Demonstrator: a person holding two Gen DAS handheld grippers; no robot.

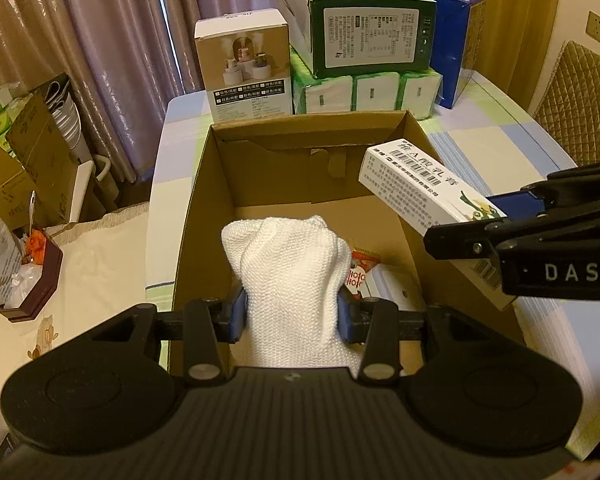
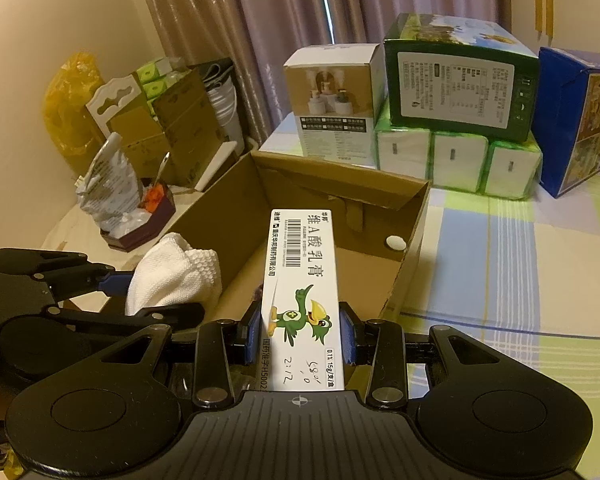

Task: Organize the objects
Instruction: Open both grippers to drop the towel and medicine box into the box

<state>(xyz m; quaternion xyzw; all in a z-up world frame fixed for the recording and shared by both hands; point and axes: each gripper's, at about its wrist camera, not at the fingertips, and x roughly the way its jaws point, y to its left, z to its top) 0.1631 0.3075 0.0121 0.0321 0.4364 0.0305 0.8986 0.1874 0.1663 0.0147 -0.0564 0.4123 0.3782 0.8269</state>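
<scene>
An open cardboard box (image 1: 208,184) (image 2: 412,220) stands on the table. My left gripper (image 1: 290,314) is shut on a white knitted cloth (image 1: 292,276), held over the box's near end; the same cloth (image 2: 172,276) shows at the left of the right wrist view. My right gripper (image 2: 300,330) is shut on a long white ointment carton (image 2: 300,264) with a green bird print, pointing over the box. In the left wrist view that carton (image 1: 412,184) hangs above the box's right wall. A red-and-white packet (image 1: 360,276) and a white item (image 1: 396,292) lie inside the box.
Behind the box stand a white humidifier carton (image 1: 246,64), a green carton (image 1: 364,28) on tissue packs (image 1: 372,94), and a blue box (image 1: 458,44). A checked tablecloth (image 2: 520,264) covers the table. A dark tray (image 1: 32,284) and stacked cartons (image 1: 32,152) sit at the left.
</scene>
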